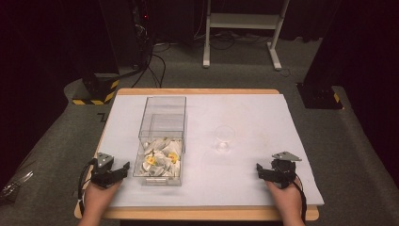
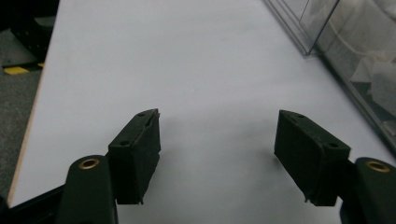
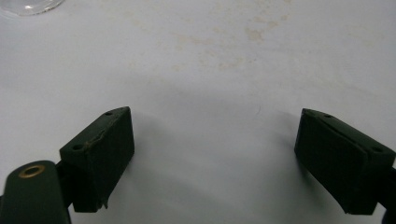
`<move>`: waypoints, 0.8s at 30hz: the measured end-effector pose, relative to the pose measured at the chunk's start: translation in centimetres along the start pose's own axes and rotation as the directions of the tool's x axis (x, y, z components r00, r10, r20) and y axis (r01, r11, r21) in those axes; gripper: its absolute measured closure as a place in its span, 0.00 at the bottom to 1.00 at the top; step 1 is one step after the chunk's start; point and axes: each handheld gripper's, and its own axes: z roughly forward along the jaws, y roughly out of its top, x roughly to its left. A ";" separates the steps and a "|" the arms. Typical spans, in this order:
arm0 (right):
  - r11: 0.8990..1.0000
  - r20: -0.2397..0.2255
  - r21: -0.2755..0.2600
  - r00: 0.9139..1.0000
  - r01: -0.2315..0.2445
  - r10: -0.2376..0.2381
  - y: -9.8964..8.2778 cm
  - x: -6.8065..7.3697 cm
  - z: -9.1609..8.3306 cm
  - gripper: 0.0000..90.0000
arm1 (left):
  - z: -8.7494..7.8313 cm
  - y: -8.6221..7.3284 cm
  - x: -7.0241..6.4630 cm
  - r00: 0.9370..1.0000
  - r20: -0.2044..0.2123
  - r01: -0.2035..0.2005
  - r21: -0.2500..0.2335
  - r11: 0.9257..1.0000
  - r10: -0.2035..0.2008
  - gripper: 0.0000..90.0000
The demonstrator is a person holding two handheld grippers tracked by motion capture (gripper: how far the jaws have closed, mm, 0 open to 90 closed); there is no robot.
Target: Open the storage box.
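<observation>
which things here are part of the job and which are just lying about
Part of the job:
- clear box holding white sachets with yellow tags
- clear cup, standing right of the box
- left gripper, open, beside the box
- right gripper, open, nearest the cup

Just lying about:
- white stand frame on the floor behind the table
- cables on the floor

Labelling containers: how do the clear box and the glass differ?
The box is tall and rectangular; the glass is small and round. The box holds white packets with yellow spots; the glass looks empty. The box stands next to the left tongs; the glass stands mid-table, apart from the right tongs. Both are transparent and upright on the white sheet.
</observation>
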 end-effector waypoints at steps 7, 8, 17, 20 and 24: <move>0.999 -0.027 -0.014 0.999 0.045 -0.045 0.3 0.8 -0.6 0.13 | 0.0 0.0 0.1 1.000 0.005 0.005 0.000 1.000 -0.005 0.34; 0.998 -0.030 -0.024 0.998 0.057 -0.057 0.4 1.0 -0.8 0.13 | 0.0 0.0 0.1 1.000 0.010 0.007 0.002 1.000 -0.007 0.33; 0.993 -0.056 -0.040 0.992 0.107 -0.110 2.0 2.9 -1.6 0.14 | 0.0 0.0 0.1 1.000 0.011 -0.001 0.004 1.000 0.001 0.31; 0.994 -0.074 -0.047 0.992 0.098 -0.102 2.7 3.4 -1.8 0.14 | 0.0 0.0 0.1 1.000 0.011 0.000 0.005 1.000 0.000 0.31; 0.992 -0.094 -0.063 0.989 0.112 -0.118 3.4 4.3 -1.9 0.14 | 0.0 0.0 0.0 1.000 0.008 -0.001 0.004 1.000 0.001 0.31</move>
